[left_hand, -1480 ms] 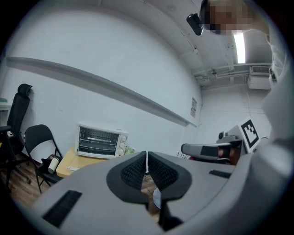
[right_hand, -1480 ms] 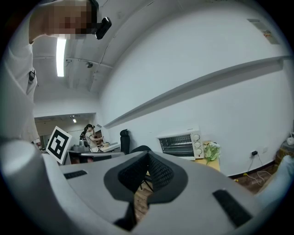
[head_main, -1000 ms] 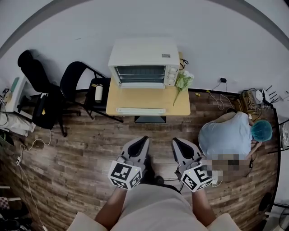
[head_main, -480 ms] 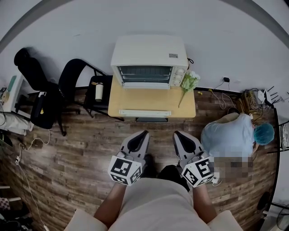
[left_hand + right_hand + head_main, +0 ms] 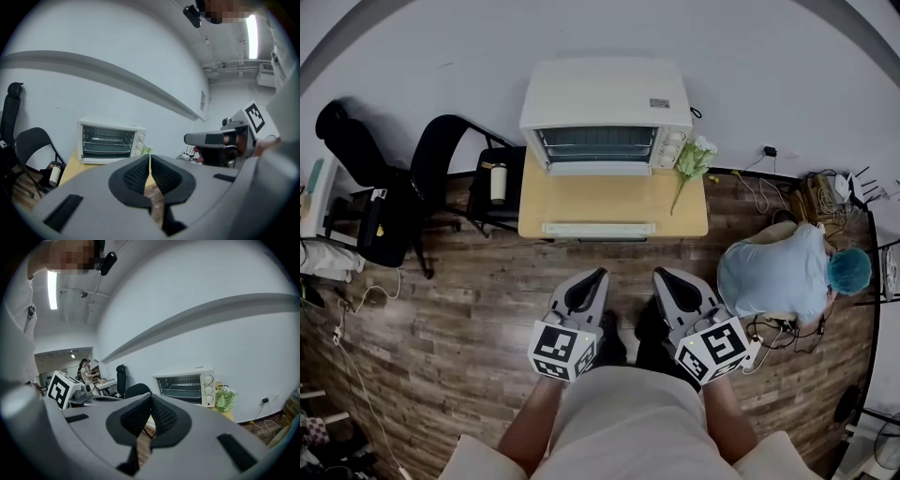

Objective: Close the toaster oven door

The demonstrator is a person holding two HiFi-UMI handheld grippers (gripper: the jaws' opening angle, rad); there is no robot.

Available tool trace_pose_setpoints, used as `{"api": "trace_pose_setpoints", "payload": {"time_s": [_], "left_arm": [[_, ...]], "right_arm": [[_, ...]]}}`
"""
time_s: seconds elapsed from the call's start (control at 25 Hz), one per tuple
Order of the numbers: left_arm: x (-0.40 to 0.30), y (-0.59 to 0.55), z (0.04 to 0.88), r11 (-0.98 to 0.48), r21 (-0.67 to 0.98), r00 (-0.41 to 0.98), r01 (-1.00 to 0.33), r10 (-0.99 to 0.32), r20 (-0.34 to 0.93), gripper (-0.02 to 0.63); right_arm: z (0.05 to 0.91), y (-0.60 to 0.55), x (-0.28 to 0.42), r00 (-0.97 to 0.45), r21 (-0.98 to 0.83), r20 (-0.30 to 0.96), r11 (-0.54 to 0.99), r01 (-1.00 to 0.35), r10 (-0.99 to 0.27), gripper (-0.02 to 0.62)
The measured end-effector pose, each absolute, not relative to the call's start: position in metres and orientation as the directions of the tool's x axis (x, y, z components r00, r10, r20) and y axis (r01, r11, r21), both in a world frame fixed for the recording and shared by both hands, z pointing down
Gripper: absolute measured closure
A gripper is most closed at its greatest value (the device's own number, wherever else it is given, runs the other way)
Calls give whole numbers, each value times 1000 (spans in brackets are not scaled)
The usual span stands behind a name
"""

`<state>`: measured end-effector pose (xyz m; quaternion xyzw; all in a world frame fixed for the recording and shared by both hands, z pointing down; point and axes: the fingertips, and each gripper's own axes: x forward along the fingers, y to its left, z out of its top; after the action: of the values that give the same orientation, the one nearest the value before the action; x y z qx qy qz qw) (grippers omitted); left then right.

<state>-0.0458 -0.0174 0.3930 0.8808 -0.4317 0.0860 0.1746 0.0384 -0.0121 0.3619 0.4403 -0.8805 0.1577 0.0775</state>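
A white toaster oven (image 5: 605, 112) stands at the back of a small wooden table (image 5: 614, 202) against the wall. Its front shows open, with the wire racks visible inside (image 5: 105, 140) (image 5: 183, 383). A long white bar (image 5: 598, 228) lies along the table's front edge. Both grippers hang over the wood floor, well short of the table. My left gripper (image 5: 598, 275) (image 5: 149, 161) is shut with nothing in it. My right gripper (image 5: 661, 274) (image 5: 151, 401) is also shut and empty. Both point toward the oven.
Green flowers (image 5: 692, 159) lie at the table's right, beside the oven's knobs. Two black chairs (image 5: 450, 159) stand to the left, one holding a bottle (image 5: 498, 183). A person (image 5: 778, 272) crouches on the floor at the right, near cables (image 5: 769, 192).
The oven and table have shifted slightly up and grown in the head view. The crouching person at the right has turned. Both grippers stay shut in about the same place.
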Motion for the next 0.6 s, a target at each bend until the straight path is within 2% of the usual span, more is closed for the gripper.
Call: {"api": "trace_pose_setpoints", "payload": {"time_s": [0.6], "left_arm": [[-36,-42,461,-563,147,568,-813,-713,411,591]], "right_arm": [[402,-37,54,-585,-223,337,541,-811,-738,597]]}}
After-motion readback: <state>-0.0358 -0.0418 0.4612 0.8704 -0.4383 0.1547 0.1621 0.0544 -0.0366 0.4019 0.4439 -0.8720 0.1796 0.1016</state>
